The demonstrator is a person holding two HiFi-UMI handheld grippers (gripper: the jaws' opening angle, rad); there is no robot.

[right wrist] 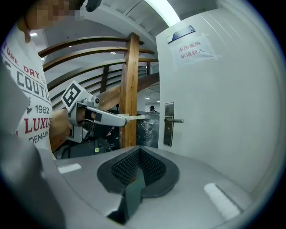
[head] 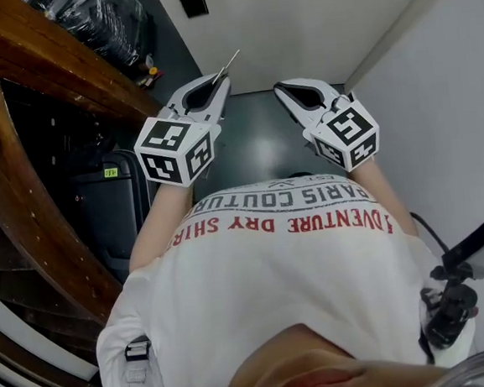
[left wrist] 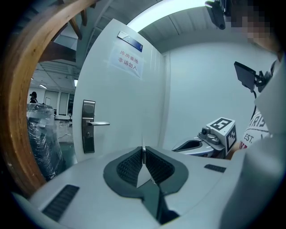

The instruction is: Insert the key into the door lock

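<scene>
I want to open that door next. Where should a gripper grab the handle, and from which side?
Probably grab the handle by its thin bar near the free end, away from the plate. Come straight at the door from the front, one jaw above, one below: the bar lies level and sticks out sideways.

My left tool [head: 219, 80] is clamped on the key [head: 229, 63], a thin silvery blade sticking straight out past the tips, pointed toward the white door [left wrist: 120, 103] and well apart from it. The lock [left wrist: 88, 127], a tall metal plate with a level lever handle, sits at that door's left edge.
</scene>
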